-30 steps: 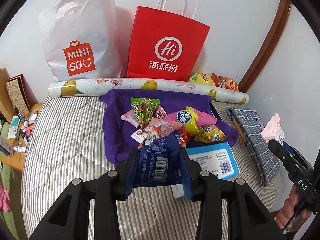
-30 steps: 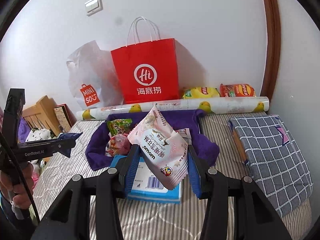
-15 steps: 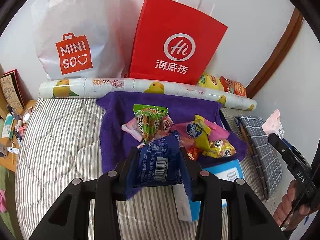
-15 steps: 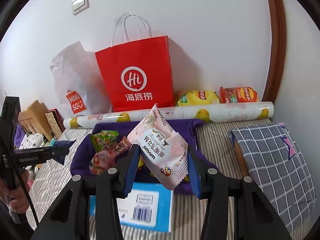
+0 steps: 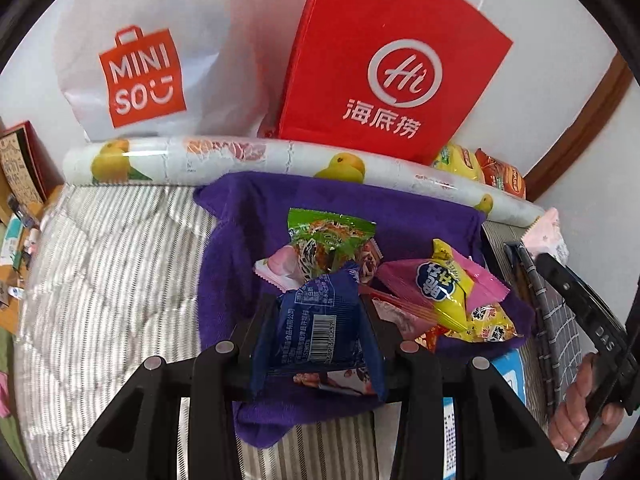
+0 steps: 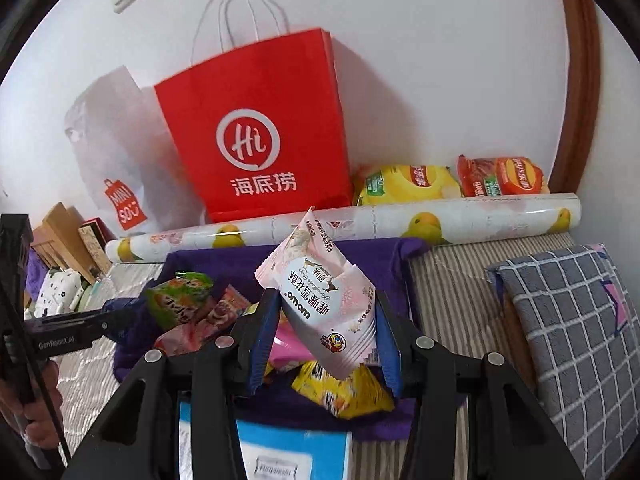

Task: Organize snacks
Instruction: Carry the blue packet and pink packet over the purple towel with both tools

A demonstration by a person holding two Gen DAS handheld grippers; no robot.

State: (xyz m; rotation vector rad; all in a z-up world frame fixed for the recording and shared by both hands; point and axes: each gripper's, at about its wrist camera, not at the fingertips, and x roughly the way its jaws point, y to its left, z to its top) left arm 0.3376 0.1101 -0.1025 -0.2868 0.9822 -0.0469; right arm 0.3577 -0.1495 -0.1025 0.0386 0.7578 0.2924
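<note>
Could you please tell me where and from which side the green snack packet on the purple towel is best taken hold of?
Probably by its crimped top seal, from above. The green snack packet leans on the heap with that flat edge uppermost and clear, while its lower body is wedged among other packets on the purple towel. Both grippers are already full: the left gripper and right gripper each hold a packet.

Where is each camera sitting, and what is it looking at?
Left wrist: sits on the left gripper, looking down at the purple cloth; its gripper holds a dark blue snack packet, and a hand shows.
Right wrist: sits on the right gripper, which holds a pale pink snack packet.
Both show the red paper bag.
</note>
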